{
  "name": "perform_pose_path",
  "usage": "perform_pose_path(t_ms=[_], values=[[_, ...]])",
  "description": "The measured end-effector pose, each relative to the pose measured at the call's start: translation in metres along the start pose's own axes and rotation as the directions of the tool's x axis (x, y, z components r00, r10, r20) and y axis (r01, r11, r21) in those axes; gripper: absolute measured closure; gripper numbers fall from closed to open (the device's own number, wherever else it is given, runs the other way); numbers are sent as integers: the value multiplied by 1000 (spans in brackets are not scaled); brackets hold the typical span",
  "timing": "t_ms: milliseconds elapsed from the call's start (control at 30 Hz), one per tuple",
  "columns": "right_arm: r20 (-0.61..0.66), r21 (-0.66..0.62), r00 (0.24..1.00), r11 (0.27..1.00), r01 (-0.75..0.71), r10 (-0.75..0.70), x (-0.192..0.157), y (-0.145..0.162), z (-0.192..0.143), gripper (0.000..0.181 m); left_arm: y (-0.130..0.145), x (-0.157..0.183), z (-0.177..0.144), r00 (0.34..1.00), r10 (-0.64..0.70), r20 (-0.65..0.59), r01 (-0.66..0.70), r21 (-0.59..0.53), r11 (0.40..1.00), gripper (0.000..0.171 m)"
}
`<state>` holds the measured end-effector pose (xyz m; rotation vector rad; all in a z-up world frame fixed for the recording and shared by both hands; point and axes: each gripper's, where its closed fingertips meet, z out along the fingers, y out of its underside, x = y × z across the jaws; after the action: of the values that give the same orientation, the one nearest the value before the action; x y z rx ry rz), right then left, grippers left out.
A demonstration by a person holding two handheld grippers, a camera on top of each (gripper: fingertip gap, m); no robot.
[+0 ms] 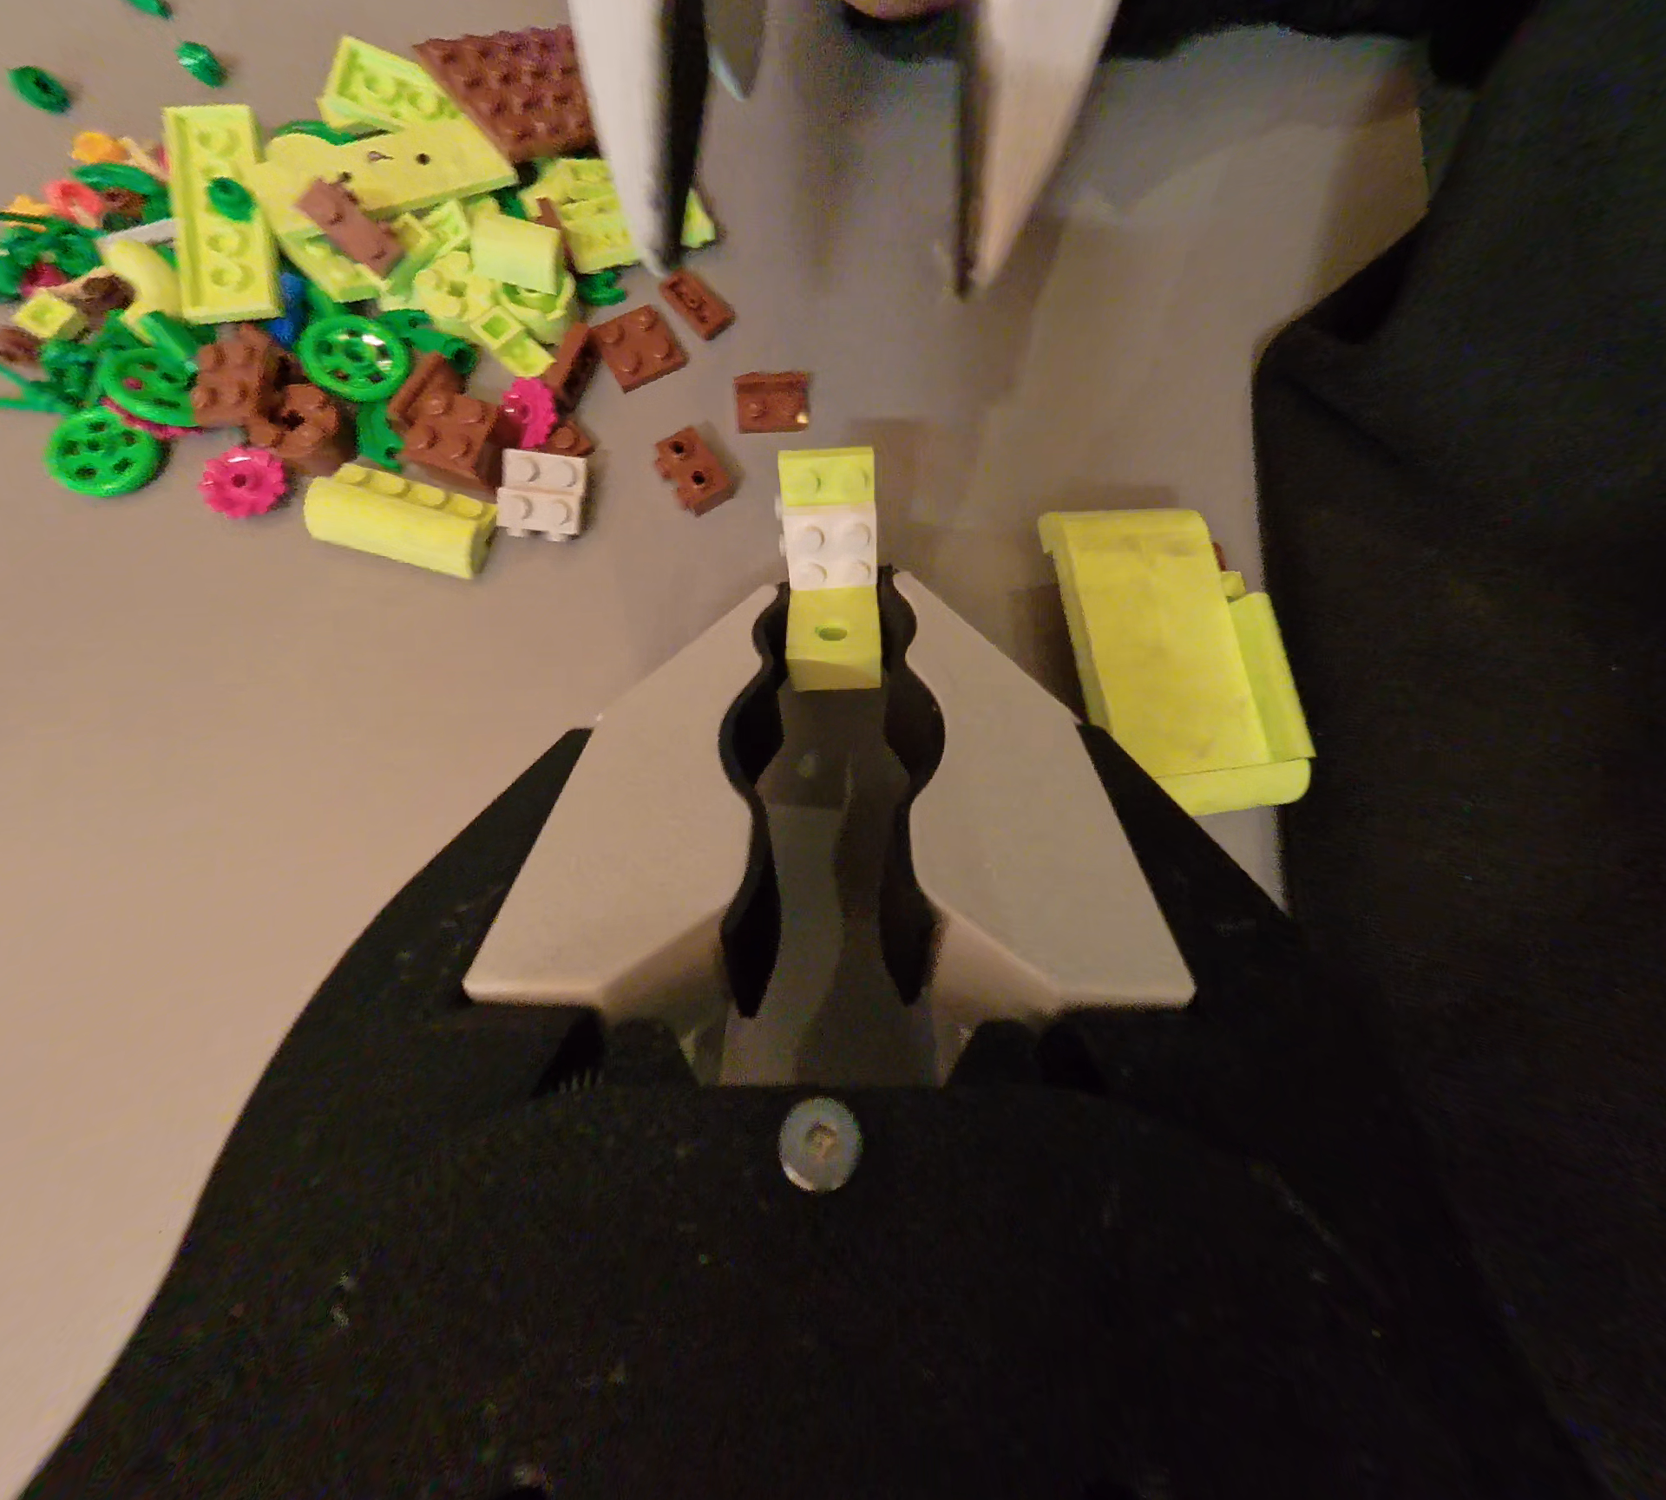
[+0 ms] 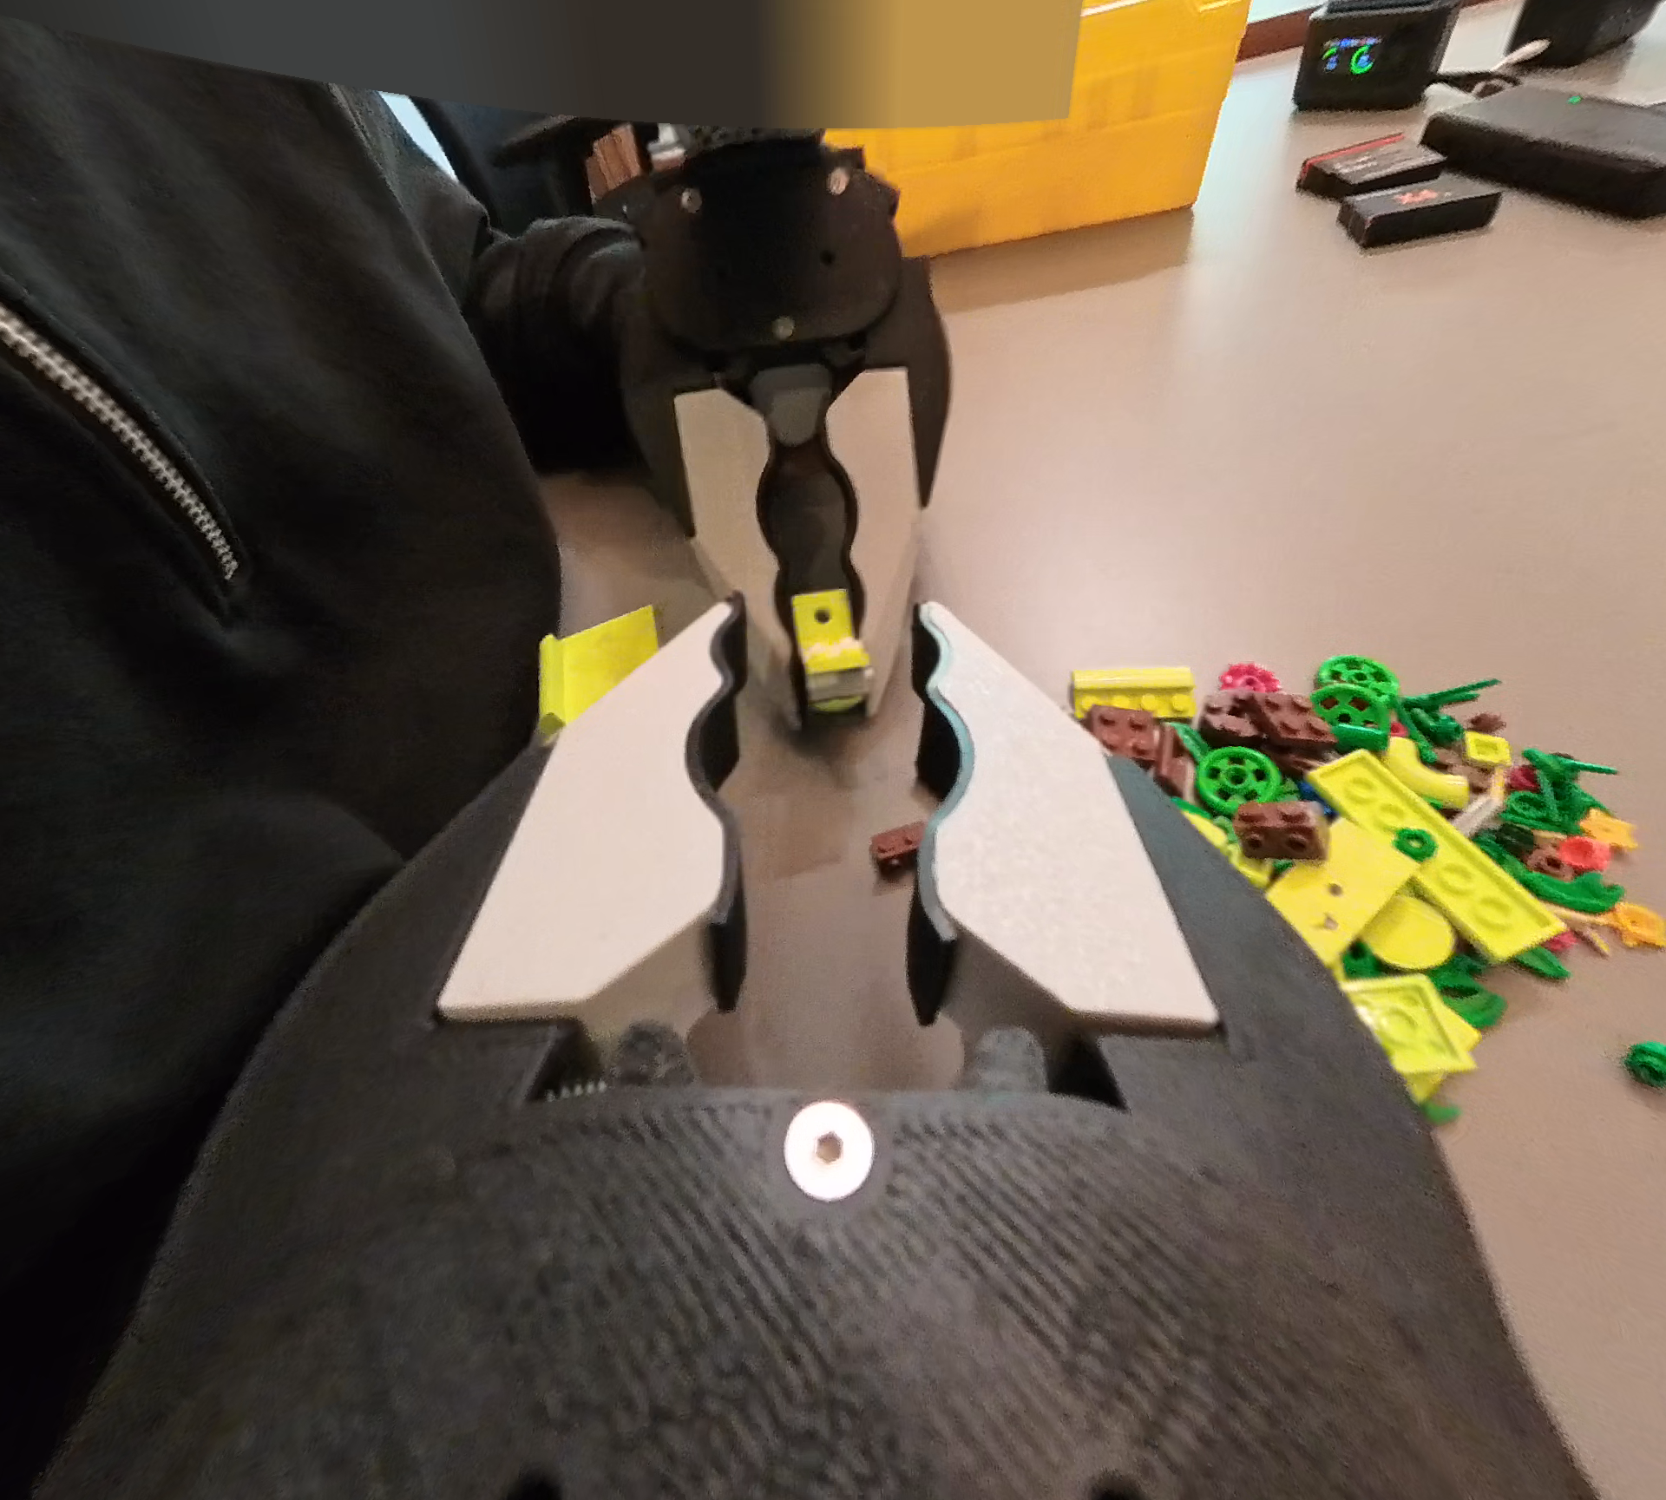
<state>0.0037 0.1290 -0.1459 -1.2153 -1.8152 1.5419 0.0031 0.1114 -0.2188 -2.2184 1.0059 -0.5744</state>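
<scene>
Left gripper clamped on lime-and-white brick stack; right gripper wide apart, empty, facing it. Brick pile left. No legible writing.

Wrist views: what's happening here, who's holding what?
A person holds a gripper in each hand over a tan table. The left gripper is shut on a small lime-and-white brick assembly, its far end sticking out past the fingertips. The right gripper is open and empty, facing the left one, jaws apart. A loose brown brick lies by its right finger. A pile of lime, brown and green bricks sits to one side, and a larger lime piece near the person's dark jacket.
</scene>
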Motion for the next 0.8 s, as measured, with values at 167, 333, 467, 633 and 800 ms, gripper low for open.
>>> perform_pose_path(t_ms=[167, 333, 467, 633, 800], values=[[-101, -106, 984, 985, 133, -144, 1, 11, 19, 142, -6, -21, -8, 985, 74, 159, -80, 31, 996, 155], [-174, -191, 950, 955, 226, -260, 7, 21, 27, 151, 1, -25, -3, 952, 193, 236, -186, -50, 981, 155], [-192, -281, 929, 925, 256, -315, 13, 33, 27, 164, 0, -24, -4, 954, 195, 228, -190, -40, 981, 155], [-172, -302, 940, 924, 235, -295, 12, 39, 25, 166, -5, -21, -9, 959, 196, 203, -203, 16, 979, 155], [-139, -385, 956, 904, 188, -259, 13, 57, 25, 166, -5, -14, -9, 972, 189, 141, -199, 63, 978, 152]])
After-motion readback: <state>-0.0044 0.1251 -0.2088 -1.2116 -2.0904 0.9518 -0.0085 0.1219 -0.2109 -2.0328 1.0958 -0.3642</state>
